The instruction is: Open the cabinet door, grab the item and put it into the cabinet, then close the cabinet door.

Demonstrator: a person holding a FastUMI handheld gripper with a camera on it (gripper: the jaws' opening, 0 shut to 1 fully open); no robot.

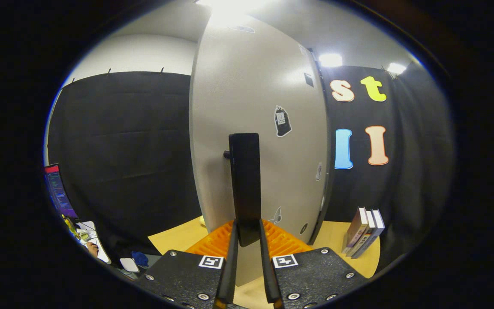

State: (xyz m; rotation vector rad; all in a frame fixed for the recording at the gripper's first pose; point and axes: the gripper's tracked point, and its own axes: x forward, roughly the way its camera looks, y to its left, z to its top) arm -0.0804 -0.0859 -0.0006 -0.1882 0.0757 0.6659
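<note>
Jaws are nearly closed, gripper [247, 240] pinching the cabinet door's black handle [244, 184] from both sides. Books [363, 234] stand on the table [178, 236] right of the cabinet [268, 107]; door stickers are too small to read.

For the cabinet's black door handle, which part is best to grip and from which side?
Grip the lower end of the handle, coming straight at the door's front. It is a tall, narrow vertical bar held off the panel on a small post, so the gripper fingers fit either side; they already flank its bottom end.
</note>
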